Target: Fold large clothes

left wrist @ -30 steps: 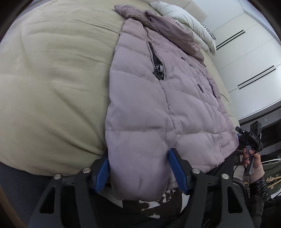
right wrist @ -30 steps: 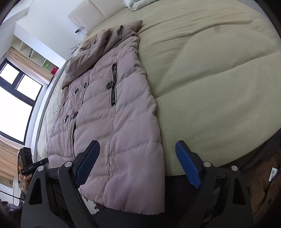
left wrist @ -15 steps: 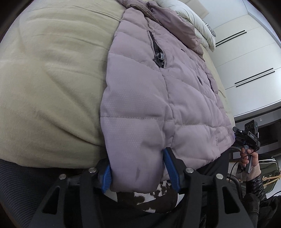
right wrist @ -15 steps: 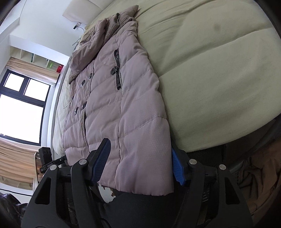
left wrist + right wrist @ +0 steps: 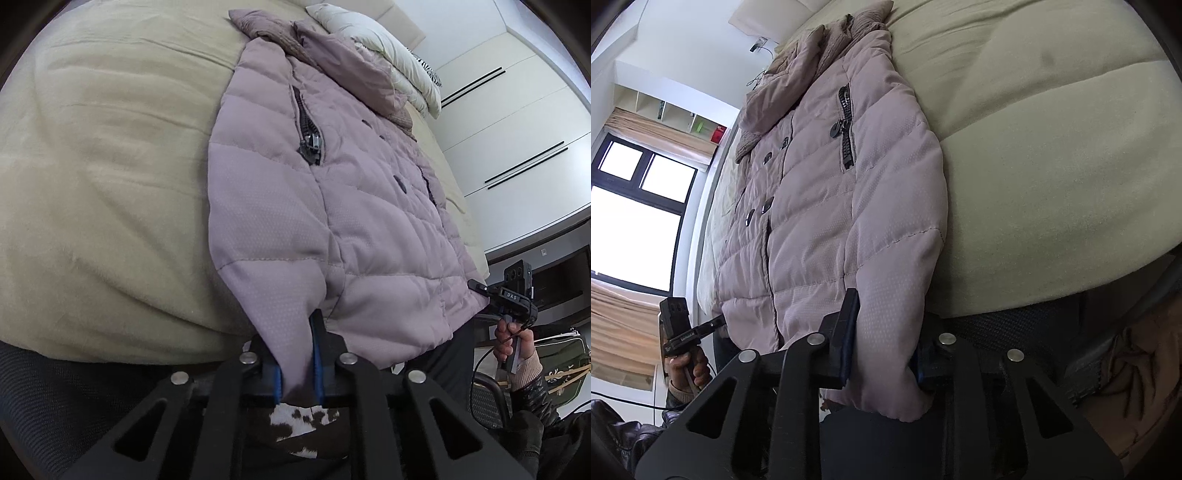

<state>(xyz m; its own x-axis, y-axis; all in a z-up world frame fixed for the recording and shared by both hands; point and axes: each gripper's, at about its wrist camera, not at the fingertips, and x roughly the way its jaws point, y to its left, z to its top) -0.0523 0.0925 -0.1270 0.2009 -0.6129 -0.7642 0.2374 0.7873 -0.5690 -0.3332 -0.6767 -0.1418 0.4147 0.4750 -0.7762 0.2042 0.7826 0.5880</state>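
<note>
Both claws have just been closing and are now pinching the coat (image 5: 332, 206) hem at the bed (image 5: 103, 155) edge: left claw (image 5: 297, 365), right claw (image 5: 882, 354). Slippery padding risks sliding free when lifting.

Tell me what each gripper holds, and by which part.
Both have just closed on the coat: left gripper and right gripper each pinch its bottom hem at opposite corners.
</note>
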